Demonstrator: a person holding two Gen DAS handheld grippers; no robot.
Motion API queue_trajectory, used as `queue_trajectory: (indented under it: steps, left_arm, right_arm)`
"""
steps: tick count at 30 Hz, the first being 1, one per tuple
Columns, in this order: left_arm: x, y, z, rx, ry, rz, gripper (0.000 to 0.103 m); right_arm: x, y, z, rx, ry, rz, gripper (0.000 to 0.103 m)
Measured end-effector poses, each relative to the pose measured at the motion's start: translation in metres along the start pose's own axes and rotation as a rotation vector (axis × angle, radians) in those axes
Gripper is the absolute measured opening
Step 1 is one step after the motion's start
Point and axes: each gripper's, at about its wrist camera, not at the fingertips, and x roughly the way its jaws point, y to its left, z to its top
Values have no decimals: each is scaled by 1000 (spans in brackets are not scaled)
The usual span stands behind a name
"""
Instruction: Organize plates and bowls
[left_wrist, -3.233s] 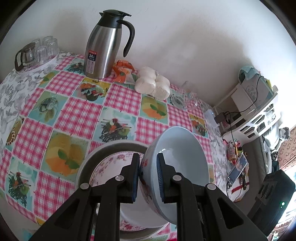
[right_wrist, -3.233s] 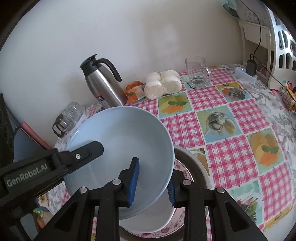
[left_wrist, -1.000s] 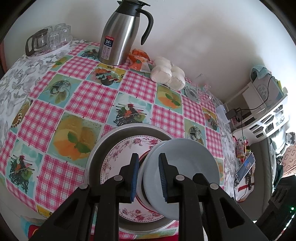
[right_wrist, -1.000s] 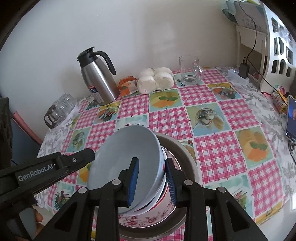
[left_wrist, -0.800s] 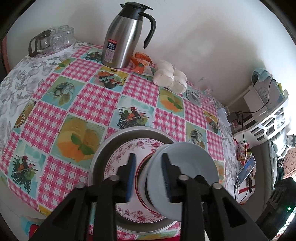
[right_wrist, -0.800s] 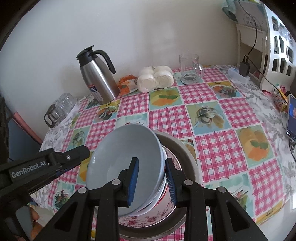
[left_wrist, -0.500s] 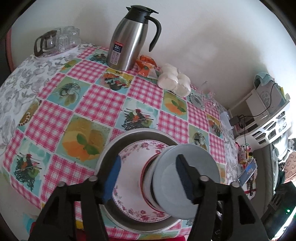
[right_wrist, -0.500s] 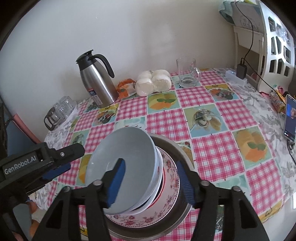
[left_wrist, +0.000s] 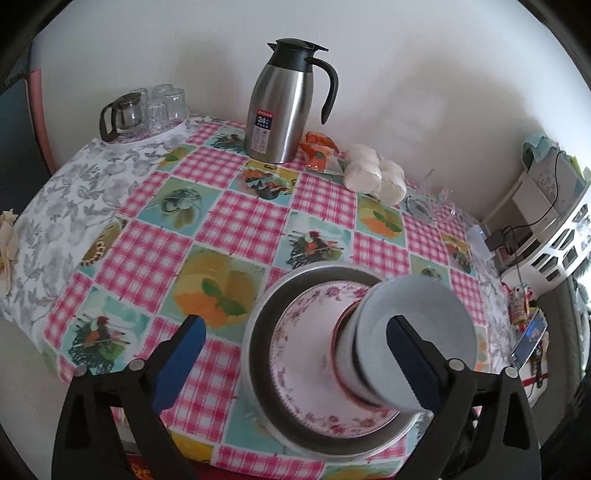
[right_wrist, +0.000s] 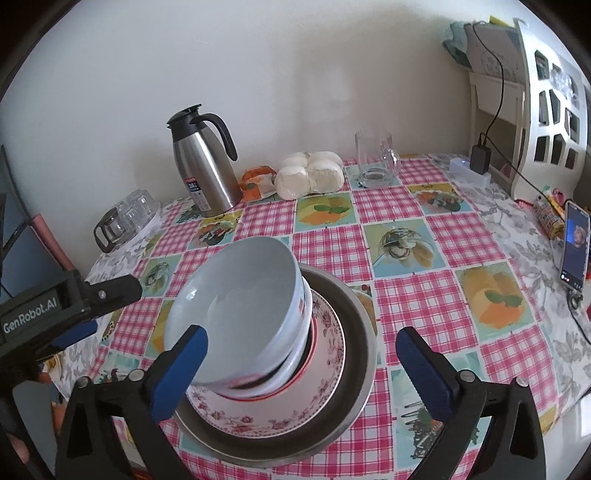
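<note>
A pale blue bowl sits on top of a stack of bowls, on a floral pink plate, inside a wide metal basin. The same bowl, plate and basin show in the left wrist view. My left gripper is open and empty, its fingers wide on either side of the stack. My right gripper is open and empty above the stack. The left gripper's body also shows at the left in the right wrist view.
A steel thermos jug, an orange packet, white rolls and a glass mug stand at the back by the wall. A tray of glasses is at the back left. A phone lies at the table's right edge.
Both grippers held the blue bowl, lowered it onto the stack in the basin, then opened wide and let go. Both have drawn back a little.
</note>
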Motion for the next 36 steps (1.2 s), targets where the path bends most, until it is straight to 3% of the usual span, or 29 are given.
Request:
queue_trajectory:
  steps: [10, 19, 36]
  left_arm:
    - [-6, 16, -36, 44, 2, 36, 99]
    - [0, 15, -59, 66, 66, 54, 99]
    - [3, 14, -77, 83, 130, 104, 99]
  right_arm:
    - [-13, -6, -20, -2, -11, -2, 103]
    - [-9, -12, -39, -7, 48, -17, 103]
    - [0, -16, -56, -20, 130, -43, 103]
